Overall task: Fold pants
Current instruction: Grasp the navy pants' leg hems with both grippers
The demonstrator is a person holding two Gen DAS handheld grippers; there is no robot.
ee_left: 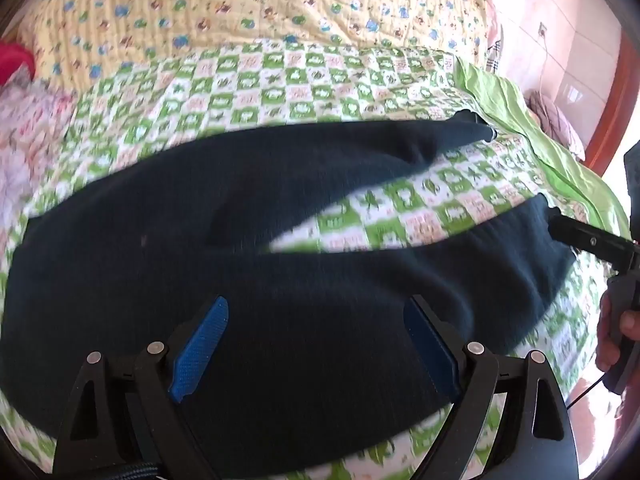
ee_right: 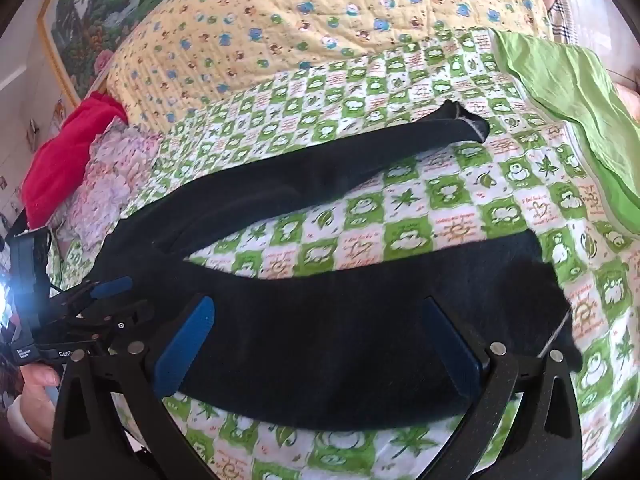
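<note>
Both your left tool and right tool gape empty over the pants; grab shallow at 6 o'clock and you'll pinch the bedsheet too.

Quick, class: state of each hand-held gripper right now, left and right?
Left hand-held gripper: open, over the pants, holding nothing.
Right hand-held gripper: open, over a pant leg, holding nothing.
</note>
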